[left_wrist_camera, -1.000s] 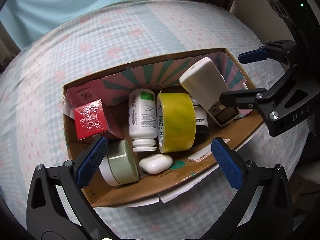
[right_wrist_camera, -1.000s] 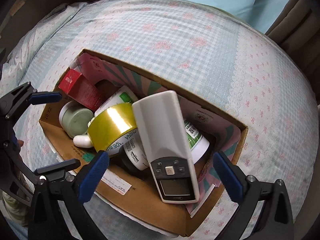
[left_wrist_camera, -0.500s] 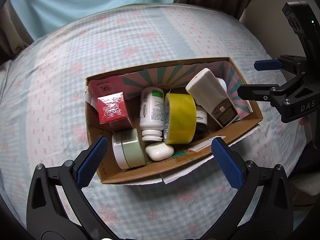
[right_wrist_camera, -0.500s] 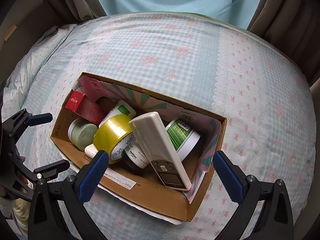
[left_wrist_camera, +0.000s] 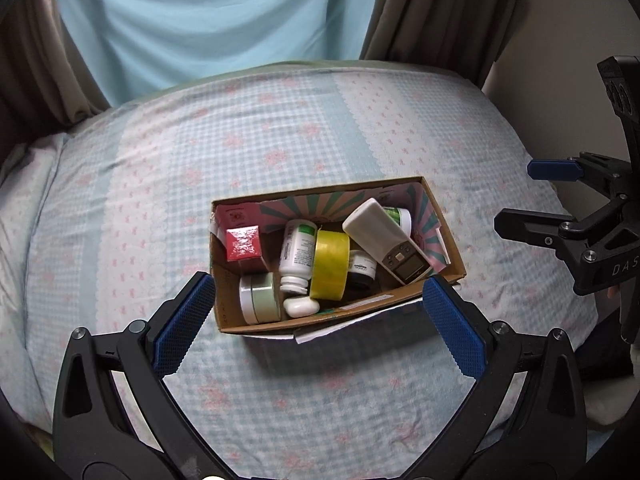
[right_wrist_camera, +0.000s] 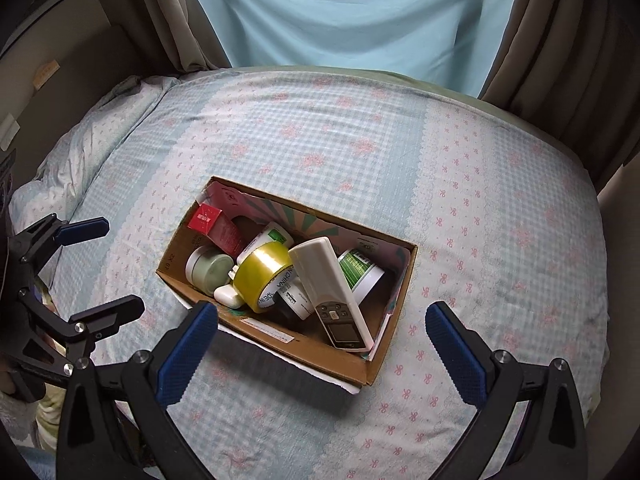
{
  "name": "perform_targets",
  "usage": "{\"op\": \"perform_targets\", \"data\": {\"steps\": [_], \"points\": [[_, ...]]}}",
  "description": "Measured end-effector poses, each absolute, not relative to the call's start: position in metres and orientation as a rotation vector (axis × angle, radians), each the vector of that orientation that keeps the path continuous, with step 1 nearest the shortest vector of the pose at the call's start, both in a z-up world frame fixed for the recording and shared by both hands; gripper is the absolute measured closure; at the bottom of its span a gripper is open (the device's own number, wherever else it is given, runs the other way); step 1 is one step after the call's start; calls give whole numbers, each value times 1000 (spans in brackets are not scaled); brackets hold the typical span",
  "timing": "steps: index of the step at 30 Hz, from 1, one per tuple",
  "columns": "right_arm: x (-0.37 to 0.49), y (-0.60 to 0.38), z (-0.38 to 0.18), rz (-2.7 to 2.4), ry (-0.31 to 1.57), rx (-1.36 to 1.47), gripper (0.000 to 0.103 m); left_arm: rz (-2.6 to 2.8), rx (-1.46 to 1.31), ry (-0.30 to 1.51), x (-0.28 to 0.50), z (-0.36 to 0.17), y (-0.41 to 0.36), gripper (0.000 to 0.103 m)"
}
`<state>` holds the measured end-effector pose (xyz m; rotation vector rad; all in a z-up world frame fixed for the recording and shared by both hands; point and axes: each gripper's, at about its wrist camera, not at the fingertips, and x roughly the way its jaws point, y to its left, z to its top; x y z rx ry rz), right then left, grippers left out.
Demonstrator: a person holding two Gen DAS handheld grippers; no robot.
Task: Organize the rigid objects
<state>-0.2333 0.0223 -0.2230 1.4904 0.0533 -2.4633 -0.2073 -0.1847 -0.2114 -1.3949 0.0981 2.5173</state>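
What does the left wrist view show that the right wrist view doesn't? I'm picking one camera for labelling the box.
Only the left wrist view shows the right gripper, open. Only the right wrist view shows the left gripper, open, a pillow and the green-labelled jar's full label. Both show the cardboard box on the bed, holding the yellow tape roll, remote control and red box.

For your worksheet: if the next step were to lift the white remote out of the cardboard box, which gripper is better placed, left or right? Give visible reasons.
Probably the right gripper. The remote lies on top at the cardboard box's right end, just ahead of its open fingers. The left gripper, also open, faces the jar end.
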Motion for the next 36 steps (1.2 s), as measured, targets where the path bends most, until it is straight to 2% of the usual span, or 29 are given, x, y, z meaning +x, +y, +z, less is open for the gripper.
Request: {"op": "perform_targets", "data": {"steps": [5, 10, 15, 21, 36], "points": [[-197, 45, -162, -2561, 33, 1397, 0, 2640, -1280, 100, -184, -142, -169, 0], [-162, 73, -92, -2744, -14, 1283, 0, 2729, -1083, 25, -159, -60, -158, 0], [-124, 94, -33, -2907, -134, 1153, 0, 2811, -893, 9, -121, -4, -145, 0], [-85, 99, -5, -3049, -117, 1038, 0, 2828, -826, -54, -90, 12, -135, 0], [-60, 114, -3, -3115, -101, 1015, 0, 2872, -812, -46, -66, 8, -125, 0]]}}
